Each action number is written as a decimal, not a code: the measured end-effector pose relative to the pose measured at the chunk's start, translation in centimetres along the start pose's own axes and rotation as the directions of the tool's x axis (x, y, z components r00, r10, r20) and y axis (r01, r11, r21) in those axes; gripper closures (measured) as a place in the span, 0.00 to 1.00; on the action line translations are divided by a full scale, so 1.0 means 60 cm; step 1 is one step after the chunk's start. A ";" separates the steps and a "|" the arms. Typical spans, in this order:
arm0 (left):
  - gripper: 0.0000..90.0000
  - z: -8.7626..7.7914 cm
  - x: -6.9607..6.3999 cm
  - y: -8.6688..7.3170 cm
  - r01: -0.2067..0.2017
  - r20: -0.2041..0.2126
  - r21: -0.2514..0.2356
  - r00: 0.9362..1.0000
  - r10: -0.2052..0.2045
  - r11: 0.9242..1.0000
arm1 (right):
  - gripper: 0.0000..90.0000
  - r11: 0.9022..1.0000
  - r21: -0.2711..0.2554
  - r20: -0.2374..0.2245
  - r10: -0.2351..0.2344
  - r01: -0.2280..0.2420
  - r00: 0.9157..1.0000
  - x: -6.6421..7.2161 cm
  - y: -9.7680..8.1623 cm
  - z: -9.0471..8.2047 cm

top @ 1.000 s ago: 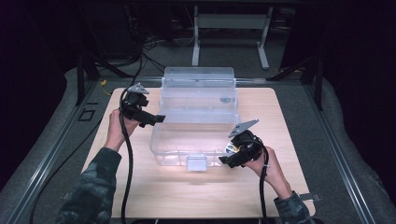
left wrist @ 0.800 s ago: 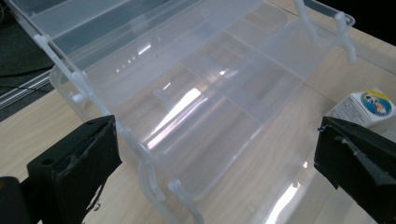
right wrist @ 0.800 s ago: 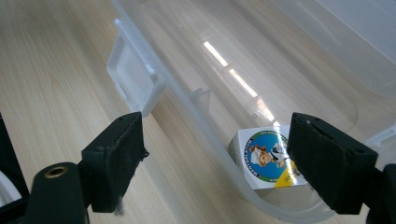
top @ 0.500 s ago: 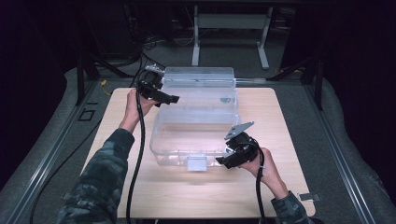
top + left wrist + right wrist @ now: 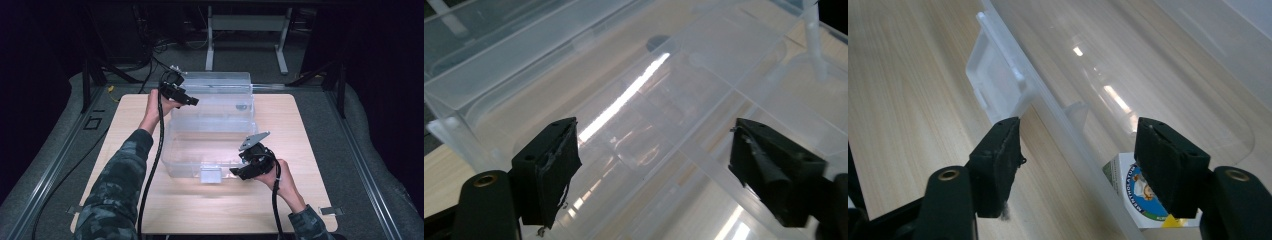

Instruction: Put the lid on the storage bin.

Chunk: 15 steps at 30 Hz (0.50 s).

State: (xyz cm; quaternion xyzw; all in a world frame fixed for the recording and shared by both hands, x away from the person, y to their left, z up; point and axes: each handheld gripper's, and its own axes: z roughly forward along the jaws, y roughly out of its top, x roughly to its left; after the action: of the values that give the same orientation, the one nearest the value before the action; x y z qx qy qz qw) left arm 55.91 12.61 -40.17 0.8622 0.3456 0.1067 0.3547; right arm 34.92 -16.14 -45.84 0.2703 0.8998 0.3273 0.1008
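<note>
A clear plastic box [image 5: 210, 135] sits in the middle of a pale wooden table [image 5: 130, 115], its walls smooth, glossy and see-through, with rounded corners and a raised rim. Its clear lid [image 5: 215, 85] stands tilted up along the far edge.

At the left, the left gripper [image 5: 192, 101] hangs over the box's far left corner, where lid and box meet. In the left gripper view its two black jaws, blocky with scuffed rubbery pads, stand spread with a wide gap; they have just been closing, and beneath them lie the clear dividing walls inside the box, none of it pinched.

At the right, the right gripper [image 5: 235, 172] rests at the box's near right corner, just beside the small square clasp [image 5: 210, 175] on the front wall. In the right gripper view its jaws straddle the front rim, one outside over the wood, one inside; they have just been closing, yet gaps remain on both sides. A small white carton [image 5: 1135, 195] with a round blue label lies inside, by the inner jaw.
</note>
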 end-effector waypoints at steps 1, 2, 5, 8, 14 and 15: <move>0.29 0.005 0.000 0.000 0.005 -0.004 0.004 1.000 -0.005 1.000 | 0.44 1.000 -0.005 -0.004 -0.001 0.001 1.000 -0.001 0.000 0.001; 0.30 0.009 0.001 -0.001 0.009 0.009 -0.002 1.000 -0.009 1.000 | 0.45 1.000 -0.011 -0.001 0.001 -0.001 1.000 -0.002 -0.001 0.002; 0.31 0.015 -0.001 0.000 0.011 0.010 -0.019 1.000 -0.011 1.000 | 0.46 1.000 -0.002 -0.007 0.003 -0.003 1.000 -0.002 -0.002 0.009; 0.32 0.017 -0.005 0.002 -0.005 -0.006 -0.007 1.000 0.005 1.000 | 0.52 1.000 0.000 -0.005 -0.007 0.007 1.000 0.004 -0.002 0.016; 0.40 0.020 -0.017 0.001 -0.014 -0.002 -0.032 1.000 0.014 0.999 | 0.62 1.000 0.016 -0.006 -0.003 0.003 1.000 0.006 -0.003 0.029; 0.43 0.019 -0.019 0.000 -0.016 -0.003 -0.033 1.000 0.016 0.999 | 0.64 1.000 0.006 -0.003 0.004 -0.004 1.000 0.007 -0.004 0.032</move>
State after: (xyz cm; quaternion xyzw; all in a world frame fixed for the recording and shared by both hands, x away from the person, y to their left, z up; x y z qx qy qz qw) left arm 55.58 11.24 -40.95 0.8587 0.3373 0.1166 0.3676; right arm 35.18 -15.06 -47.47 0.2719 0.9004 0.3252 0.0979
